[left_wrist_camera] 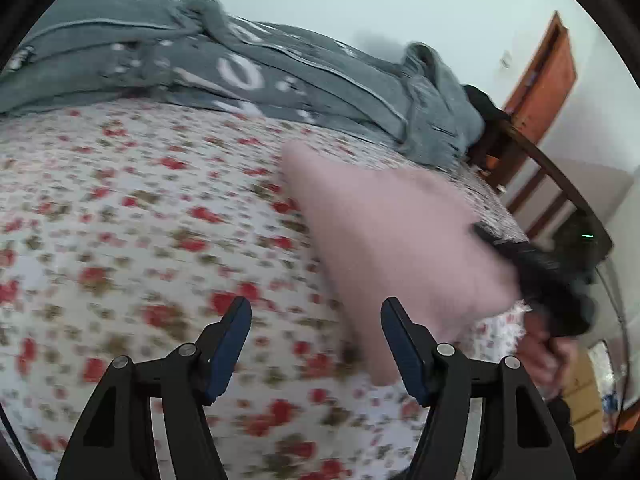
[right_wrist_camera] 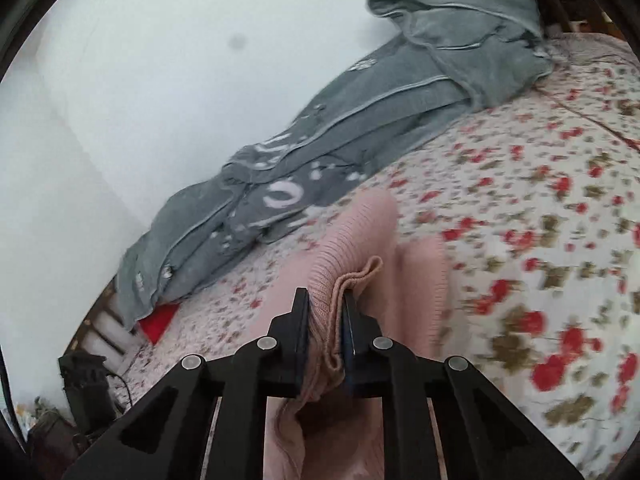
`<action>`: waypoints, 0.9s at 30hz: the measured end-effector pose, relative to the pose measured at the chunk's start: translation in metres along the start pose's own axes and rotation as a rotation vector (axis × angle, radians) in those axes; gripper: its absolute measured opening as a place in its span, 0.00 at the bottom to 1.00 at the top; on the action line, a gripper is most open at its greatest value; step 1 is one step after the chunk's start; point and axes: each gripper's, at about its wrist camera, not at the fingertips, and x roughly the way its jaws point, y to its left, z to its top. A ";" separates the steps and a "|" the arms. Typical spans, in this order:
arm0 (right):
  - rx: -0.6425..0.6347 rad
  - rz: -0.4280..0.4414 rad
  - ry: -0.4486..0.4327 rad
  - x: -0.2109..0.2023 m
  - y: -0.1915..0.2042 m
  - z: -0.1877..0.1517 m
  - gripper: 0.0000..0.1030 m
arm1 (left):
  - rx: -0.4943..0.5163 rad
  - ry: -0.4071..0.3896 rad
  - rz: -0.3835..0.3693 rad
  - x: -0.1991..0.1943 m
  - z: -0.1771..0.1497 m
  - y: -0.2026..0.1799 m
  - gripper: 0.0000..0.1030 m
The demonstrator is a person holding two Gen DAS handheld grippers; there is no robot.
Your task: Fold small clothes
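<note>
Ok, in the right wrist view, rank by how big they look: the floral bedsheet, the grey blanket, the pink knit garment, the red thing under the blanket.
1. floral bedsheet
2. grey blanket
3. pink knit garment, enlarged by nearness
4. red thing, mostly hidden

I see both feeds bright, soft even daylight, no hard shadows, no glare. Heavy motion blur on floral bedsheet [left_wrist_camera: 120,240] and pink knit garment [left_wrist_camera: 384,232]; gripper fingers [left_wrist_camera: 230,344] stay sharp. Fisheye bends edges, black vignette fills corners.

the pink ribbed knit garment [left_wrist_camera: 392,240] is smeared by motion blur in the left wrist view; its lower part is cut off by the right wrist picture's bottom edge. the red-flowered white bedspread [left_wrist_camera: 140,220] is blurred.
</note>
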 end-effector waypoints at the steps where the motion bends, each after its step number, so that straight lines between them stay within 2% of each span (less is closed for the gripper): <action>1: 0.002 -0.033 0.021 0.005 -0.005 -0.003 0.17 | 0.009 0.009 -0.004 0.005 -0.001 -0.006 0.64; 2: 0.009 -0.072 0.079 0.015 -0.014 -0.010 0.19 | 0.019 0.020 0.002 0.010 -0.003 -0.012 0.64; 3: 0.023 -0.075 0.116 0.021 -0.020 -0.014 0.28 | 0.034 0.036 0.022 0.018 -0.005 -0.020 0.64; 5: 0.075 -0.033 0.128 0.016 -0.028 -0.018 0.40 | 0.061 0.045 0.057 0.024 -0.010 -0.032 0.64; 6: 0.082 -0.019 0.115 0.009 -0.028 -0.018 0.43 | 0.090 0.050 0.101 0.027 -0.014 -0.040 0.64; 8: 0.056 -0.012 0.073 -0.008 -0.022 -0.018 0.44 | 0.131 0.058 0.146 0.035 -0.020 -0.050 0.64; 12: -0.030 -0.015 0.056 -0.035 -0.005 -0.022 0.45 | 0.161 0.071 0.144 0.039 -0.029 -0.061 0.64; 16: -0.082 0.015 0.061 -0.048 0.010 -0.030 0.51 | 0.189 0.076 0.164 0.040 -0.036 -0.069 0.64; 24: -0.068 -0.020 0.123 -0.033 0.006 -0.043 0.52 | 0.214 0.095 0.181 0.038 -0.047 -0.066 0.64; 27: -0.037 -0.003 0.143 -0.027 0.000 -0.047 0.52 | 0.216 0.122 0.189 0.042 -0.056 -0.061 0.64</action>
